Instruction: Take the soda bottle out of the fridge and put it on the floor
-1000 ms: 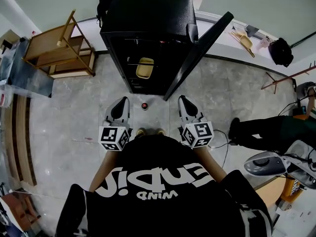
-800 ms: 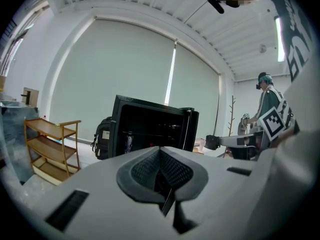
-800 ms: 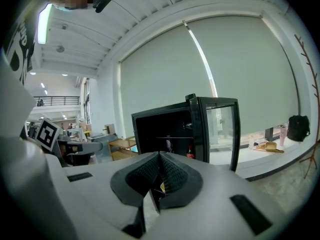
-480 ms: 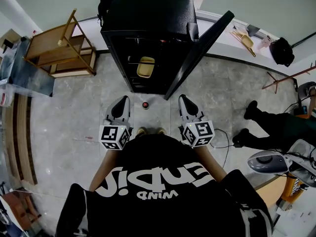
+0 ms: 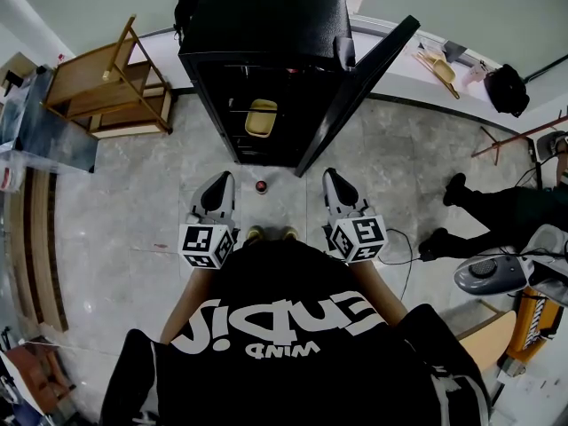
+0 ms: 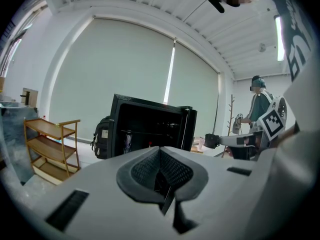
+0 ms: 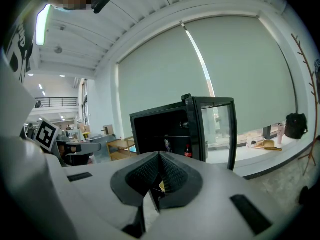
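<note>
Red-capped soda bottle (image 5: 260,187) on floor (image 5: 133,220); label unreadable.

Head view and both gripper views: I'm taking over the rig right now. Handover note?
Left tool: shut, empty.
Right tool: shut, empty. Both are held side by side, facing the fridge.
Things: the fridge's door is open. A red-capped soda bottle stands on the floor just in front of the fridge, clear of both tools. The right gripper view shows a second bottle, apparently on a shelf inside.
Done: it looks like the bottle is out and set down.
Left: probably nothing. Confirm whether the second bottle counts.
</note>
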A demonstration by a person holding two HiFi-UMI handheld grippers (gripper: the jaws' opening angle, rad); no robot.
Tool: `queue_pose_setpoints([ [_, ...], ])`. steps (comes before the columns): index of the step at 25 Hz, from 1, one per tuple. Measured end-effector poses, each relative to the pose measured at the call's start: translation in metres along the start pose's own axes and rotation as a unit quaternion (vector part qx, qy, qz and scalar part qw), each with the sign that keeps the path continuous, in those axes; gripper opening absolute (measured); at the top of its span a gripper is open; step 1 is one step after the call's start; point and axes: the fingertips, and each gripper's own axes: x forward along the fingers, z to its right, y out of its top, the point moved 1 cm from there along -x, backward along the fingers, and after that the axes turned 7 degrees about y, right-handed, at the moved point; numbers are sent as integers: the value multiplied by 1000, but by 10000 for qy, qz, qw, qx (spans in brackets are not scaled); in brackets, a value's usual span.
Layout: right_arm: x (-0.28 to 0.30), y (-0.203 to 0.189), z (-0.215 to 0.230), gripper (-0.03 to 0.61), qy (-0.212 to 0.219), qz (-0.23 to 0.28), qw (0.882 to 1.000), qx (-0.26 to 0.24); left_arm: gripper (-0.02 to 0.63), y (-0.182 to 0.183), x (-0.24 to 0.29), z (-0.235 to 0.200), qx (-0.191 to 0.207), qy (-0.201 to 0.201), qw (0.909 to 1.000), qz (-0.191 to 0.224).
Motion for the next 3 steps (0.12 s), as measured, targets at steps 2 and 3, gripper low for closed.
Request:
queue_pose_setpoints([
  [2, 0, 0, 0, 25, -4, -4, 10000, -2, 8, 0, -1, 0, -1, -6, 10000, -7],
  [3, 0, 0, -1, 25, -5, -7, 10000, -2, 8, 0, -1, 0, -2, -8, 10000, -11],
])
